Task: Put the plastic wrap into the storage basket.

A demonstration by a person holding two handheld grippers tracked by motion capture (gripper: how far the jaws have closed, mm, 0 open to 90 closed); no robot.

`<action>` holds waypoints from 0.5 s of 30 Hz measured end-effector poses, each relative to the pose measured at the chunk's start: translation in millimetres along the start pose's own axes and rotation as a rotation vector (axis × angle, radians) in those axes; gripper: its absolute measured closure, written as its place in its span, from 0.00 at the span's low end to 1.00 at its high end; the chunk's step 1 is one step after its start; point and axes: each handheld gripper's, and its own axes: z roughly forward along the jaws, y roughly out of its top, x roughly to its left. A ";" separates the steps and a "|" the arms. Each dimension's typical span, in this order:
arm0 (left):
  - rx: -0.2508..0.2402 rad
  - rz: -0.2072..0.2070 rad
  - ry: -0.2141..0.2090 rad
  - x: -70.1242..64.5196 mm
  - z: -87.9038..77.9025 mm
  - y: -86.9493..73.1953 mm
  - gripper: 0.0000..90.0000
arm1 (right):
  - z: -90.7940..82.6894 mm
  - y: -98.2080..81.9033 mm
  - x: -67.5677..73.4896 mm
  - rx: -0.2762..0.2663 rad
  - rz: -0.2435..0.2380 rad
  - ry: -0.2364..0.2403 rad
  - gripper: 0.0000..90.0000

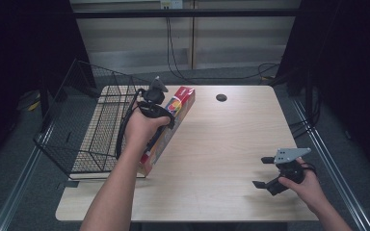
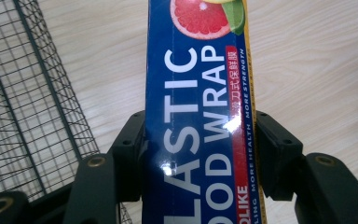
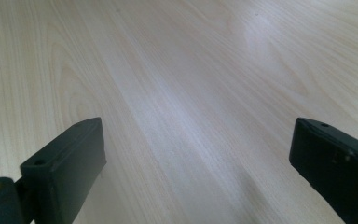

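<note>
A long blue and red plastic wrap box [image 1: 171, 126] is tilted above the table's left part, its near end low and its far end raised. My left gripper [image 1: 160, 111] is shut on it around the middle. In the left gripper view both black pads press the sides of the plastic wrap box [image 2: 198, 121], whose white lettering runs up between the jaws, and the left gripper [image 2: 199, 156] grips it squarely. My right gripper [image 1: 264, 172] rests near the table's front right, open, with nothing between its jaws. In its own view the right gripper [image 3: 198, 163] looks over bare wood.
A black wire basket [image 1: 84, 122] lies at the table's left edge, just beside the box, and its mesh [image 2: 23, 102] is seen left of the jaws. A round cable hole [image 1: 221, 97] is at the back of the light wooden table [image 1: 221, 144].
</note>
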 end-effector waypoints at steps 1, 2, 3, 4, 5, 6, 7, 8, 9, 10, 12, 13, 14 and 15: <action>0.002 0.002 0.001 1.4 -1.6 0.3 0.50 | 0.0 0.0 0.0 0.001 0.000 -0.002 0.04; -0.002 -0.009 0.001 2.6 -2.7 0.2 0.50 | 0.0 0.0 -0.1 0.000 0.001 -0.002 0.04; -0.002 -0.009 0.001 2.6 -2.7 0.2 0.50 | 0.0 0.0 -0.1 0.000 0.001 -0.002 0.04; 0.000 -0.014 0.001 5.2 -5.9 0.1 0.50 | -0.2 0.1 -0.1 0.003 0.004 -0.004 0.04; 0.003 -0.012 0.007 7.0 -7.8 0.0 0.50 | -0.2 0.0 -0.1 0.004 0.004 -0.005 0.04; 0.002 -0.019 0.013 8.1 -9.4 -0.1 0.50 | -0.2 -0.1 -0.2 0.003 0.002 -0.004 0.04; 0.002 -0.019 0.013 8.1 -9.4 -0.1 0.50 | -0.1 -0.2 -0.3 0.003 0.002 -0.004 0.04; -0.003 -0.025 0.009 9.7 -10.9 -0.3 0.50 | 0.1 -0.2 -0.5 0.001 0.000 -0.005 0.04; -0.003 -0.032 0.010 13.3 -14.1 -0.7 0.50 | 0.2 -0.2 -0.4 0.001 0.001 -0.007 0.04; -0.003 -0.032 0.010 13.3 -14.1 -0.7 0.50 | 0.2 -0.2 -0.4 0.001 0.001 -0.007 0.04; -0.001 -0.034 0.022 16.3 -17.9 -1.0 0.50 | 0.4 -0.1 -0.2 0.002 0.002 -0.005 0.04; -0.003 -0.047 0.021 16.6 -19.2 -1.2 0.50 | 0.3 0.0 0.0 0.003 0.002 -0.008 0.04; -0.002 -0.042 0.027 18.2 -21.0 -1.1 0.50 | 0.3 0.0 0.1 0.003 0.001 -0.007 0.04; -0.008 -0.046 0.028 18.9 -22.3 -1.0 0.50 | 0.2 0.0 0.1 0.003 0.001 -0.008 0.04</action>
